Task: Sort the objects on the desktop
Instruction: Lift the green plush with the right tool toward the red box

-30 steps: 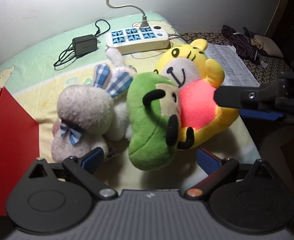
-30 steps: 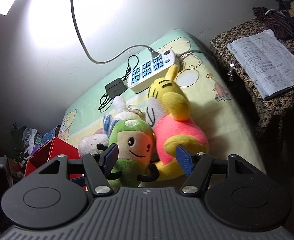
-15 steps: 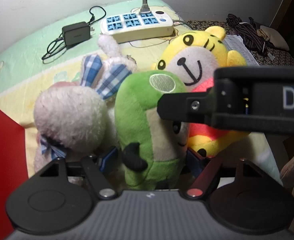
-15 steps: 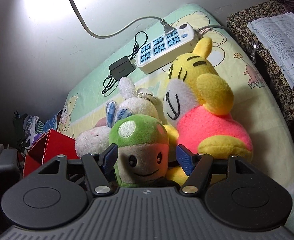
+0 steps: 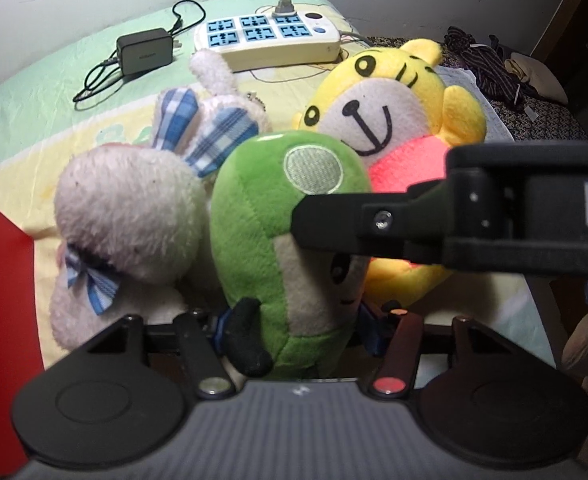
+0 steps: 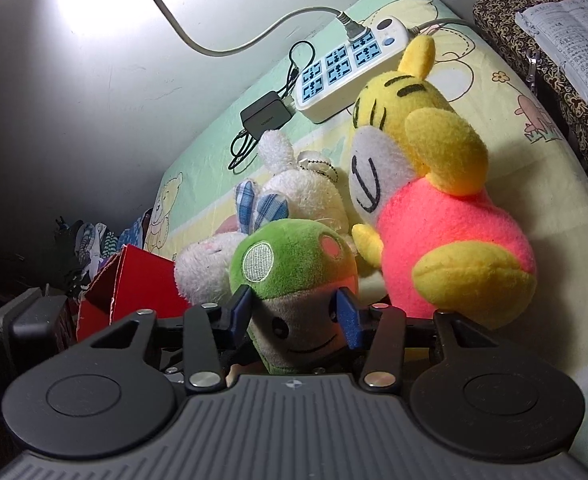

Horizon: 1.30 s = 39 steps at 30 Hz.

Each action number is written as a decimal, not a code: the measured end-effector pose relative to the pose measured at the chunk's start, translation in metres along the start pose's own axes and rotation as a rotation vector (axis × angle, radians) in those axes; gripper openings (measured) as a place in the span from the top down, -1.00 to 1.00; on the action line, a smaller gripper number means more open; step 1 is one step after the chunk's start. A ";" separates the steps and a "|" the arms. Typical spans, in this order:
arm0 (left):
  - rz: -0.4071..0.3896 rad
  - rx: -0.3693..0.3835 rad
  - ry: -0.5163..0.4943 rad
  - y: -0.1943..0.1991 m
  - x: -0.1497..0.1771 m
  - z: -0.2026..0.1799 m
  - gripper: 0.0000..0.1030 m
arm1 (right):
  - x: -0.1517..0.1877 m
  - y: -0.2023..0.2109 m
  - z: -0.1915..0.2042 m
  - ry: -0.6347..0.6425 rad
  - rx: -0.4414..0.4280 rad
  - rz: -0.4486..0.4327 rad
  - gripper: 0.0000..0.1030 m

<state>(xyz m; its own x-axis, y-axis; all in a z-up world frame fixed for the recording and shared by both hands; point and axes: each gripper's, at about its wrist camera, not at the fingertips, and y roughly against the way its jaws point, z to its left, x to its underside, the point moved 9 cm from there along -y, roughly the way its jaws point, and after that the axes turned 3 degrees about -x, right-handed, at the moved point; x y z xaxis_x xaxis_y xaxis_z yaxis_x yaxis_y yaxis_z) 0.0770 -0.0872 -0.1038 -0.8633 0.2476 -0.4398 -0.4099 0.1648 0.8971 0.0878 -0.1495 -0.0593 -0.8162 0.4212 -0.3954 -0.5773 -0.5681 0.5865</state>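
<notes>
Green plush (image 5: pixel 278 216) stands upright at near edge of the surface (image 5: pixel 46 96), long axis roughly vertical, wedged between white rabbit plush (image 5: pixel 134 200) on its left and yellow tiger plush (image 5: pixel 398 120) on its right, touching both.

Left gripper (image 5: pixel 294 322): clenched on green plush low on body, pads on both flanks. Right gripper (image 6: pixel 294 312): also clamped on it, at face level just under the cap.

Both grippers at the toy; neither nearer. Red box (image 6: pixel 134 280) lies to the left, beyond the rabbit. Judgement: lift clear of neighbours before carrying left.
</notes>
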 end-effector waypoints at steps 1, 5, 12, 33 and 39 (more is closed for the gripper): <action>-0.011 -0.004 -0.007 0.005 0.001 -0.001 -0.14 | 0.001 0.003 0.003 0.014 -0.004 -0.004 0.07; -0.042 -0.009 -0.025 0.021 0.006 -0.004 -0.14 | 0.008 0.014 0.015 0.061 -0.009 -0.019 0.07; -0.072 -0.019 -0.040 0.043 0.024 -0.005 -0.14 | 0.027 0.025 0.035 0.138 0.018 -0.036 0.07; -0.247 -0.062 -0.004 0.132 0.054 0.069 -0.13 | 0.067 0.021 0.131 0.253 -0.114 -0.126 0.07; -0.338 -0.078 -0.017 0.171 0.053 0.117 -0.13 | 0.070 0.011 0.187 0.274 -0.160 -0.190 0.07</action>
<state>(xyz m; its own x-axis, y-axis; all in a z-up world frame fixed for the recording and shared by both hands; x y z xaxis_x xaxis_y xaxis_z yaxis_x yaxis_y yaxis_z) -0.0037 0.0660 0.0212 -0.6705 0.2072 -0.7124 -0.6932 0.1672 0.7011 0.0290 0.0062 0.0515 -0.6571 0.3377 -0.6740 -0.6980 -0.6102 0.3748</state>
